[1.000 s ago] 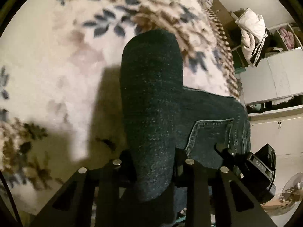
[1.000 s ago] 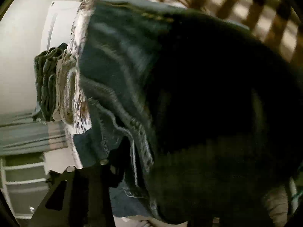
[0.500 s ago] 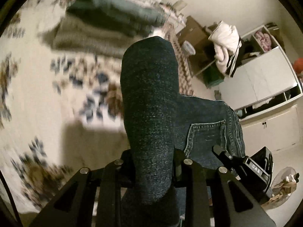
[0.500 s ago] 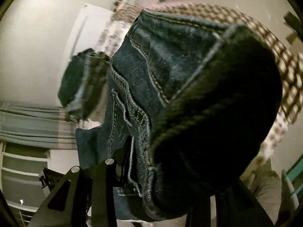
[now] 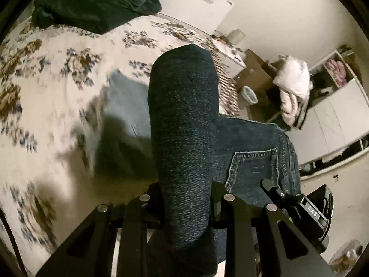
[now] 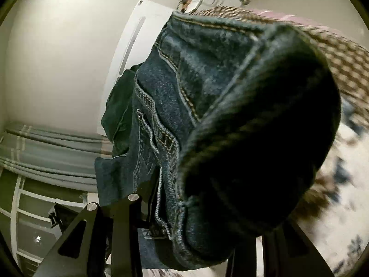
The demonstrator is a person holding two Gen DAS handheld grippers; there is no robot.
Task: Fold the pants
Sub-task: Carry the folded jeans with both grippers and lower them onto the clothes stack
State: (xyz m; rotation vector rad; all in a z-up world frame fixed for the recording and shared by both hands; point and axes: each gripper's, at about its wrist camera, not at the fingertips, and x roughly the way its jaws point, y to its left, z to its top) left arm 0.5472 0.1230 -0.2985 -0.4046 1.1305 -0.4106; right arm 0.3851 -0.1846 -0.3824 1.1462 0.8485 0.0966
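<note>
1. left gripper (image 5: 184, 198): jaws closed on a thick fold of the jeans (image 5: 253, 159), which bulges forward between the fingers.
2. right gripper (image 6: 193, 210): jaws clamped on the jeans near the seamed edge; denim fills that view.
3. jeans location: held up in the air between the 2 grippers, above the floral bedspread (image 5: 46, 106); a back pocket faces the left camera.
4. far field: dark folded clothes (image 5: 96, 2) lie at the bed's far end.
5. risk: heavy denim could slip from either grip, or land skewed, if the 2 grippers lower unevenly.
</note>
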